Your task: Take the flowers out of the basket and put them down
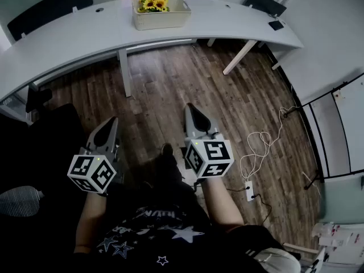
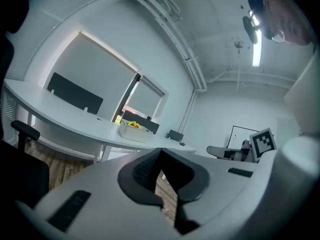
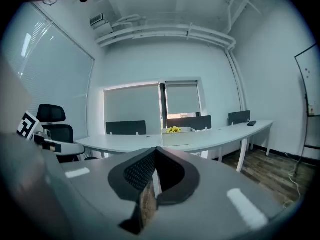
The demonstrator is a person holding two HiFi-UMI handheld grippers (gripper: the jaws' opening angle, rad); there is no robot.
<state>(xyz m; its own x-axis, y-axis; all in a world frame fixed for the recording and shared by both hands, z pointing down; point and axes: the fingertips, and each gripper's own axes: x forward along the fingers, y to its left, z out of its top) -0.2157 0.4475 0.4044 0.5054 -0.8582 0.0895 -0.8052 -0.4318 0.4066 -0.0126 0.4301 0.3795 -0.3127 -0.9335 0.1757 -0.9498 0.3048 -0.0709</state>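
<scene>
The person holds both grippers low in front of the body, over the wooden floor [image 1: 187, 78], and both aim toward 12 o'clock. The left gripper [image 1: 111, 121] has its fingers pressed together with nothing between them. The right gripper [image 1: 190, 108], at the left one's 3 o'clock, also has its fingers pressed together and holds nothing.

Well apart from both, at 12 o'clock, a curved white counter [image 1: 74, 36] crosses the room. On it stands the basket [image 1: 162, 20], cream and rectangular. The flowers [image 1: 153, 3], yellow, sit inside it toward its 9 o'clock end. Neither gripper is near the basket.

A small dark flat thing [image 1: 276, 25] lies on the counter at the basket's 3 o'clock, well apart from it. On the floor at the right gripper's 3 o'clock, a white cable [image 1: 259, 144] lies in loose loops.
</scene>
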